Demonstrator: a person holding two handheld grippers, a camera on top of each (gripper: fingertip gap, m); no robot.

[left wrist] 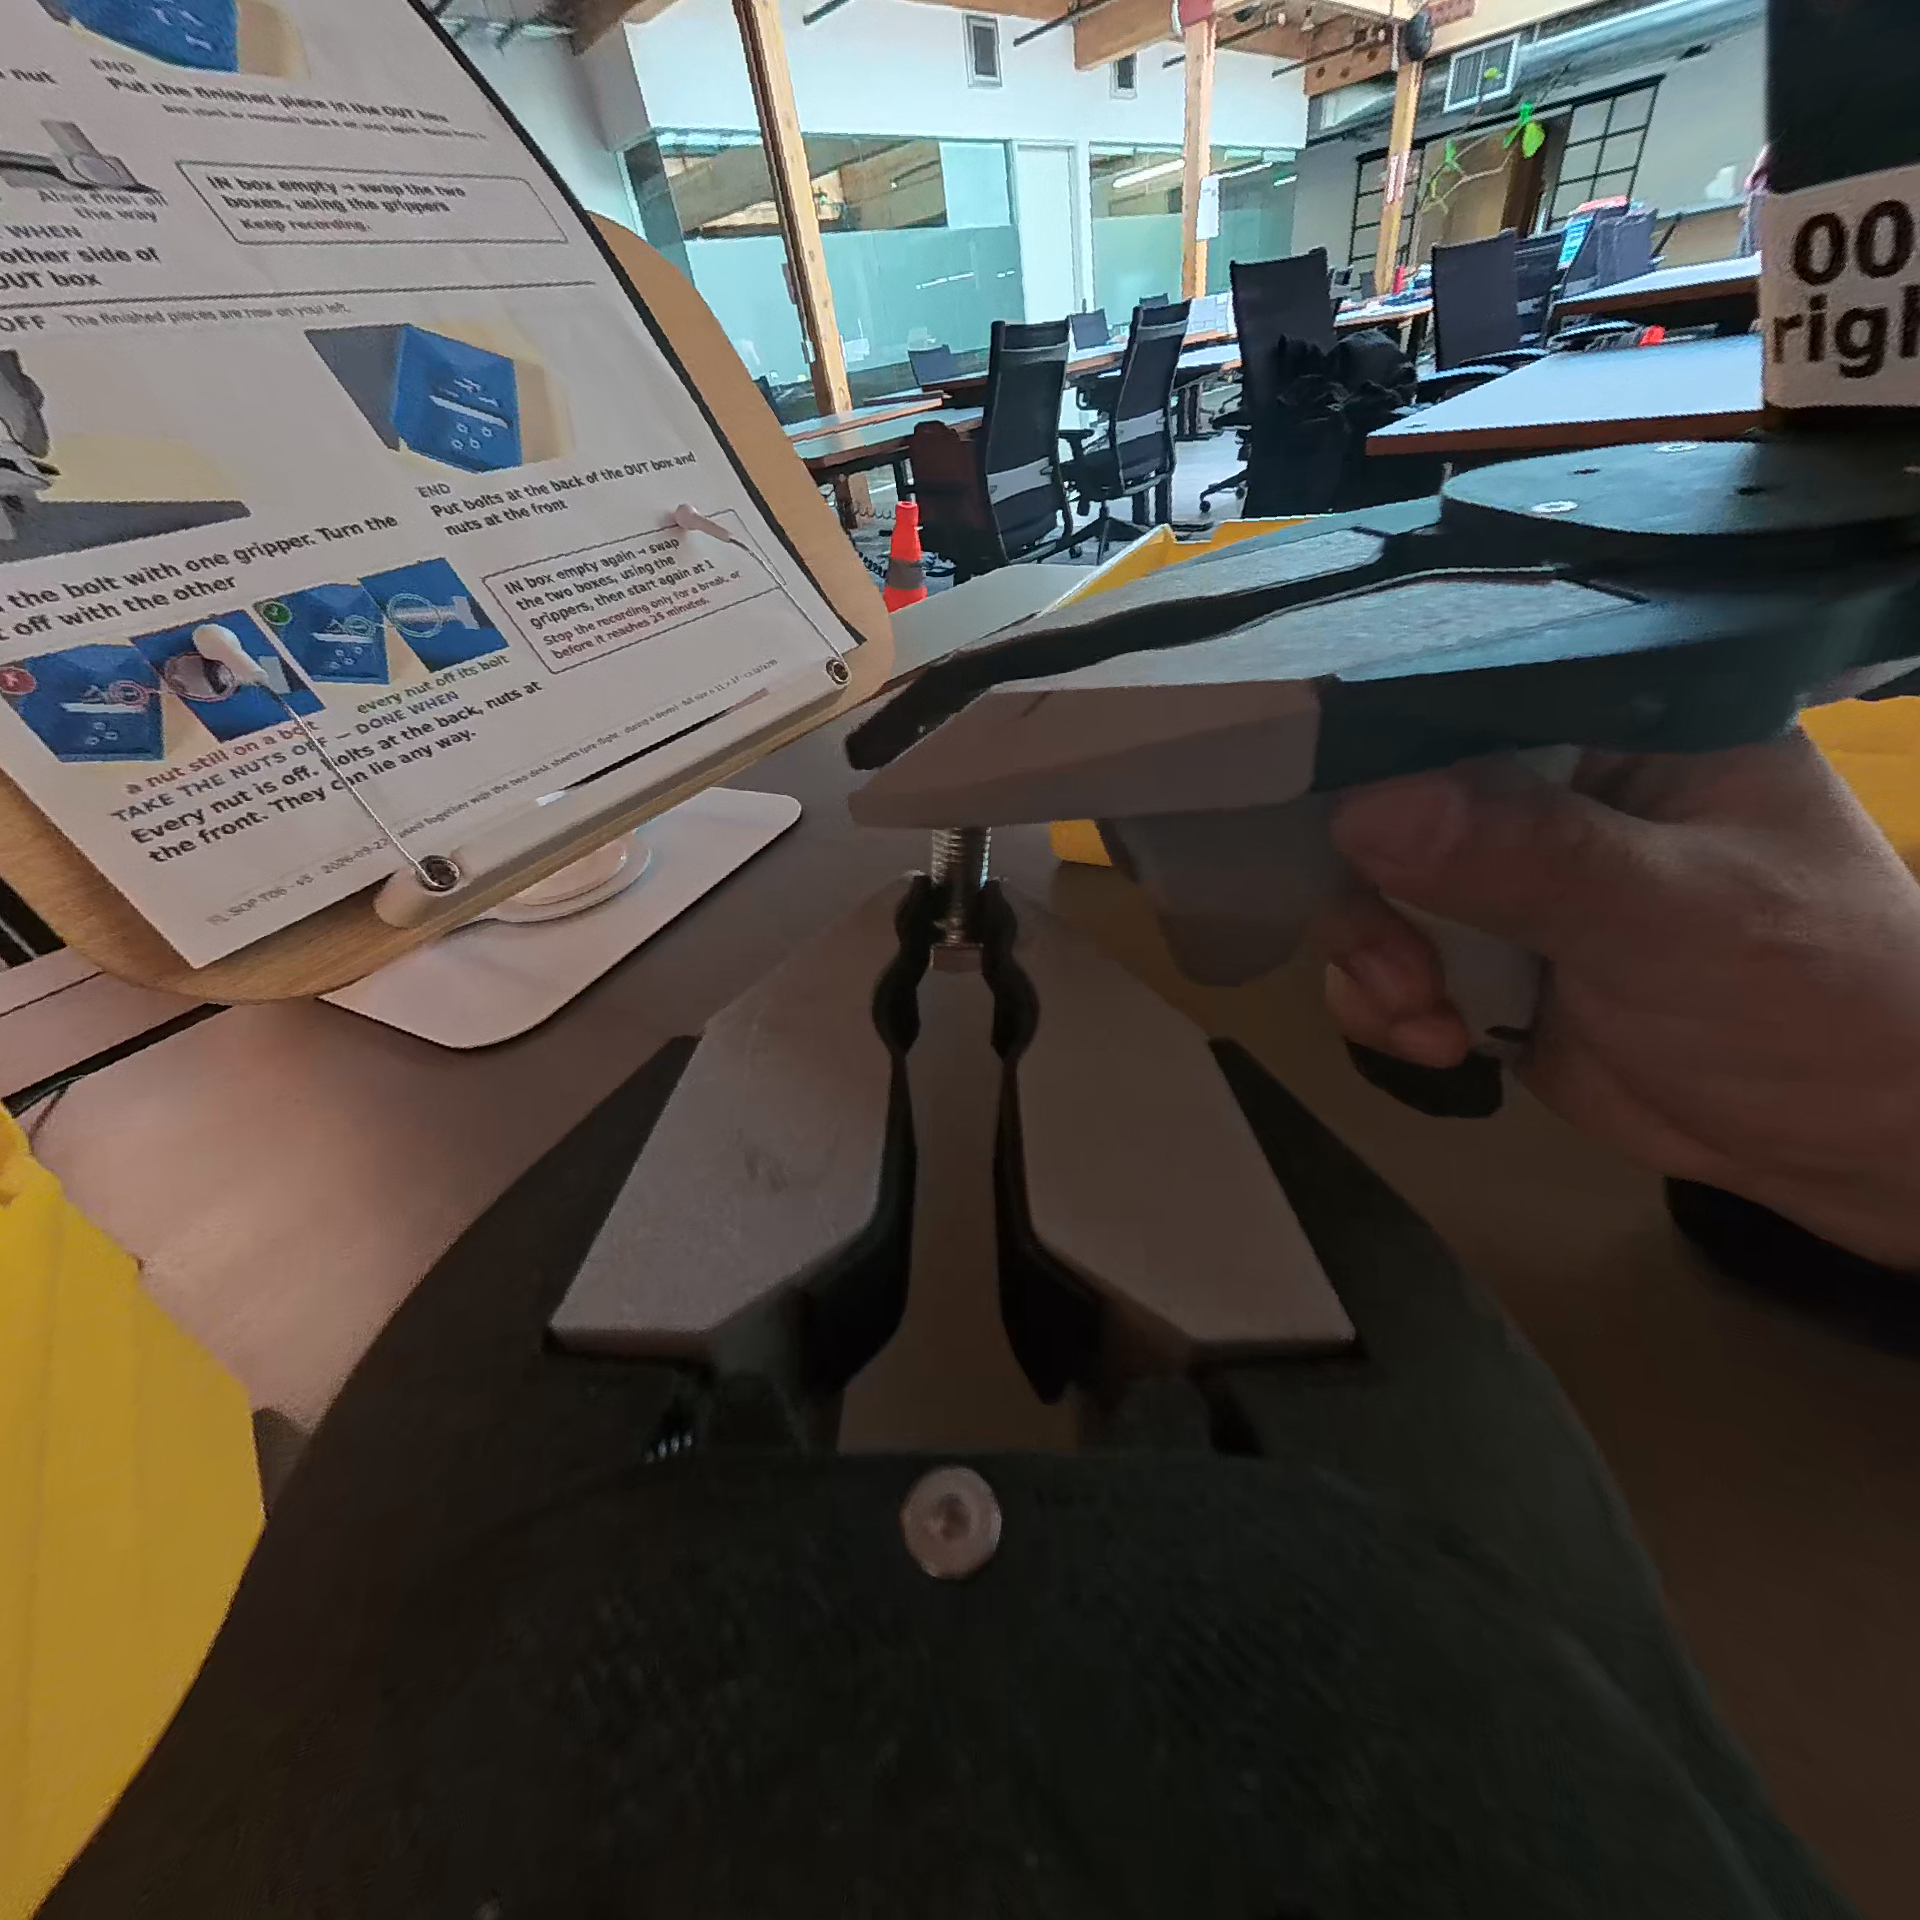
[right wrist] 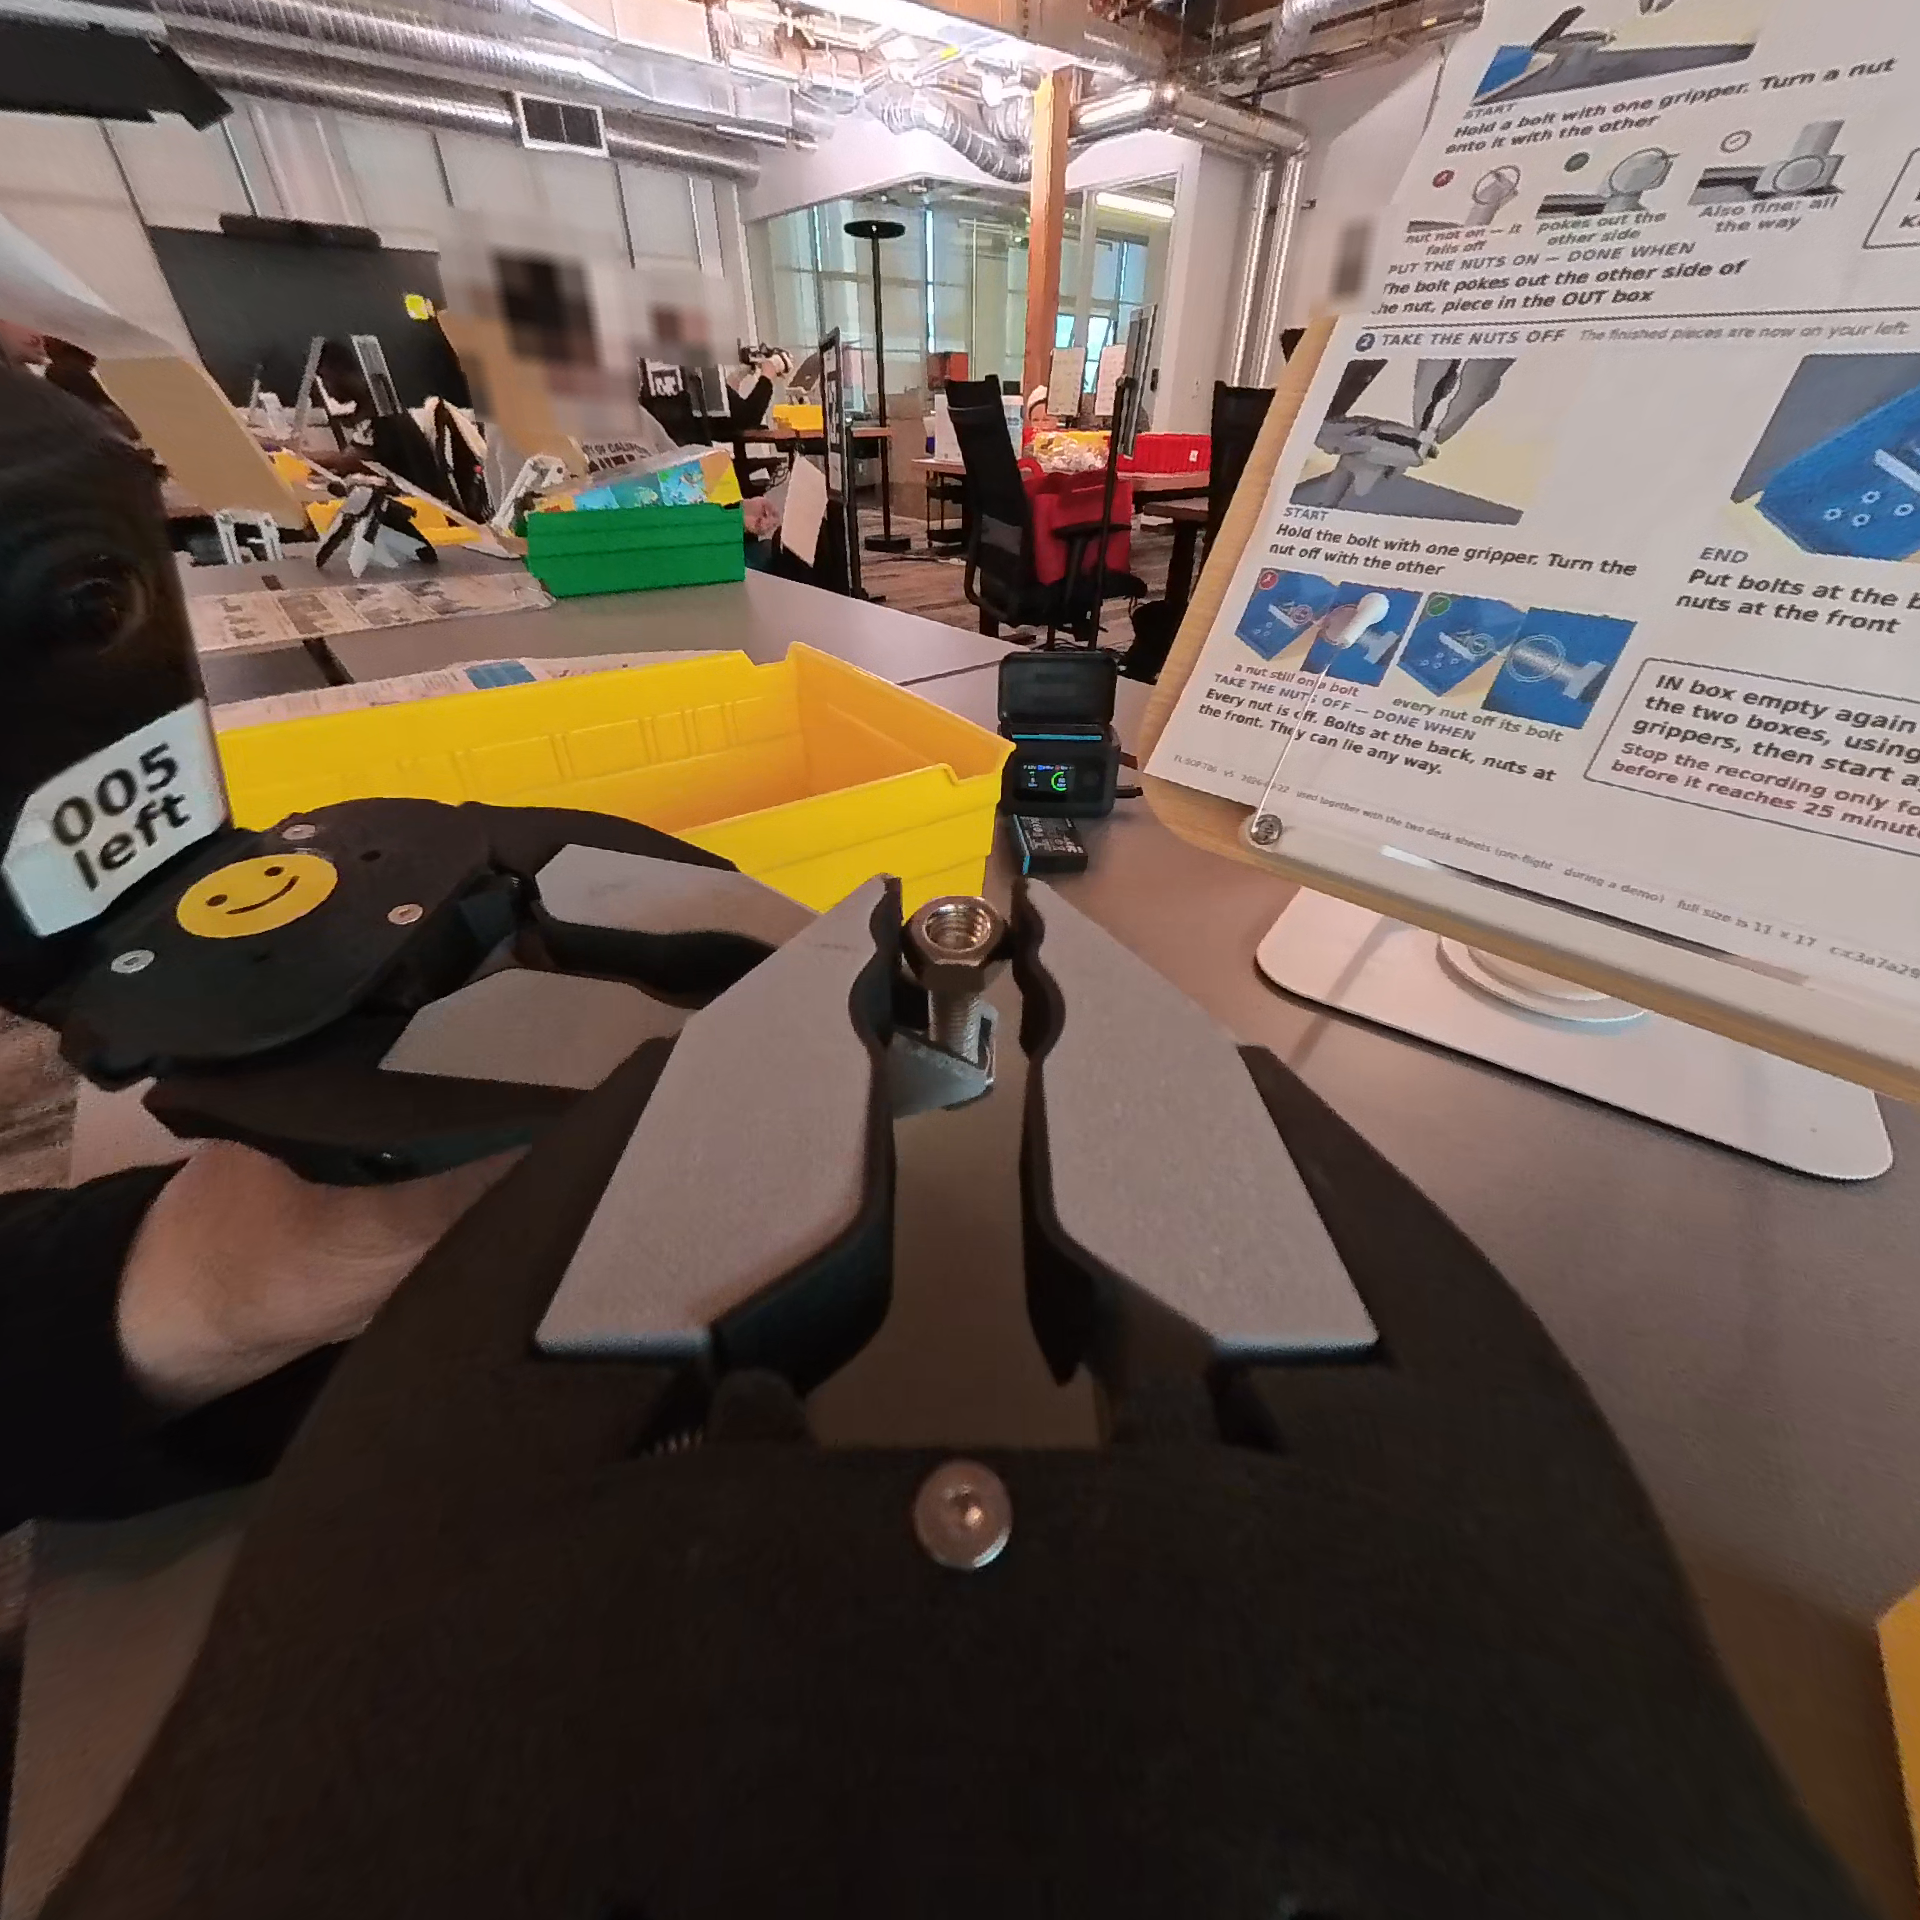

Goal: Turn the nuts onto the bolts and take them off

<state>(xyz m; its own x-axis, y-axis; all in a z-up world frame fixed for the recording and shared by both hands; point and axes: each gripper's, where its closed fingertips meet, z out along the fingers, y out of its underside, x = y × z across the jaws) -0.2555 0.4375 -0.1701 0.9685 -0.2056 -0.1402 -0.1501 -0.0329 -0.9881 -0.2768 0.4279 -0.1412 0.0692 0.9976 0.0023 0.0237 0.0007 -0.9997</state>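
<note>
Steel: one bolt [right wrist: 958, 1023] carrying one nut [right wrist: 951, 940], raised above the surface. Left hand-held gripper [left wrist: 956, 925] is clamped on the bolt's head; right hand-held gripper [right wrist: 954, 940] straddles the nut, grip unclear. One yellow bin [right wrist: 623, 758] behind.

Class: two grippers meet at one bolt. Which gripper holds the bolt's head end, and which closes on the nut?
The left gripper clamps the bolt near its head; the right gripper closes on the nut at the threaded end.
</note>
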